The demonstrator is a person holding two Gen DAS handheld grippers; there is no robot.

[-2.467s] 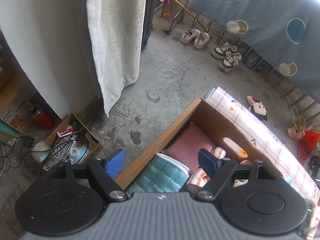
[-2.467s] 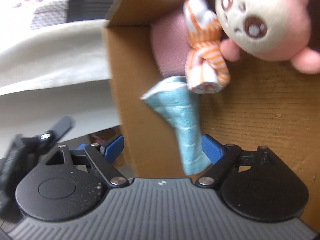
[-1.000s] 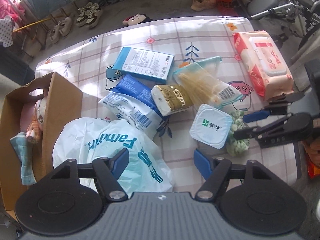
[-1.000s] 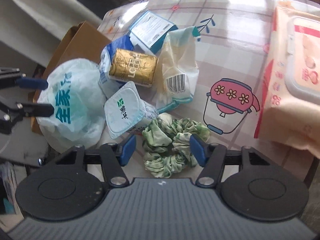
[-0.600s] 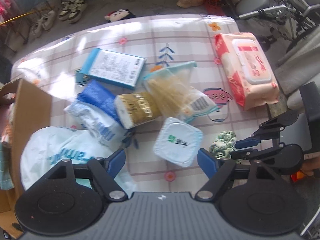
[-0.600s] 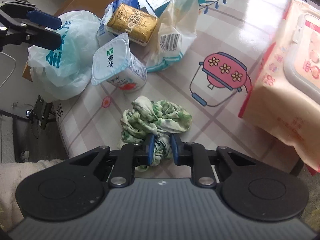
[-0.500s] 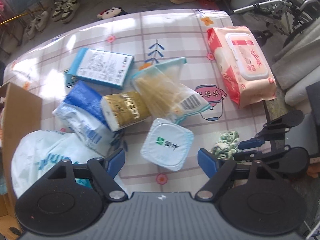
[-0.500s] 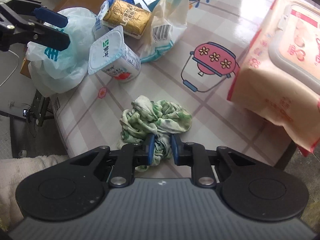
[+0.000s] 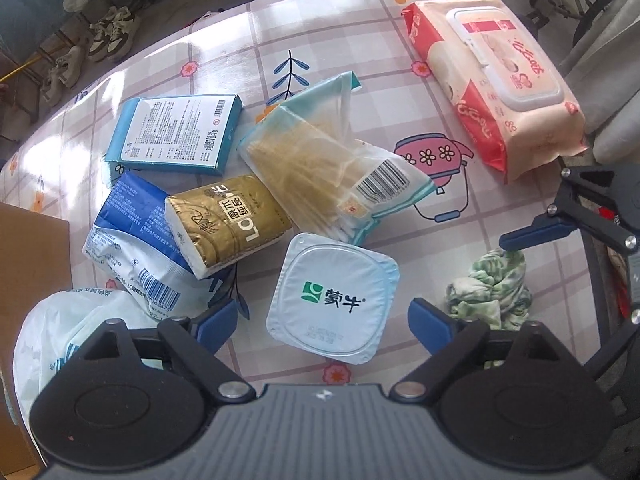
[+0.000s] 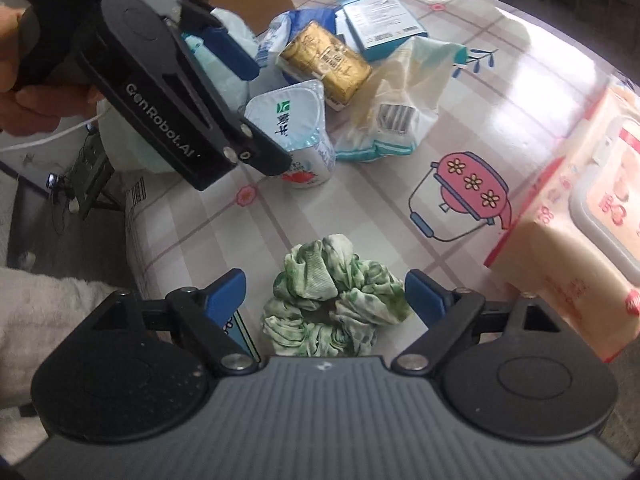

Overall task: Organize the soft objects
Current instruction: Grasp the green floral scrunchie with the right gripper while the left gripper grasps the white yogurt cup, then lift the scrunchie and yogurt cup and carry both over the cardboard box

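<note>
A green-and-white scrunchie (image 10: 334,304) is seen lying on the checked tablecloth (image 10: 500,92) near the table's edge, between the blue pads of the right gripper (image 10: 325,294). Its jaws are opening and stand wide on either side of the fabric; neither pad is pressed against it in the right wrist view, so nothing is held. In the left wrist view the same scrunchie (image 9: 492,292) is found at the right, with one blue fingertip (image 9: 532,234) of the right gripper just above it.

The left gripper (image 9: 322,322) is pointed down at a sealed yoghurt cup (image 9: 334,314) — its jaws are also opening, spread wider than the cup's foil lid, with nothing gripped. Just beyond the cup a gold tissue pack (image 9: 228,222), a blue-and-white packet (image 9: 132,252), a teal box (image 9: 176,136) and a clear bag of cotton swabs (image 9: 320,168) are heaped together. A pink pack of wet wipes (image 9: 492,84) is set well apart at the far right, while a white plastic bag (image 9: 60,332) and a cardboard box (image 9: 32,264) are glimpsed at the left edge.
</note>
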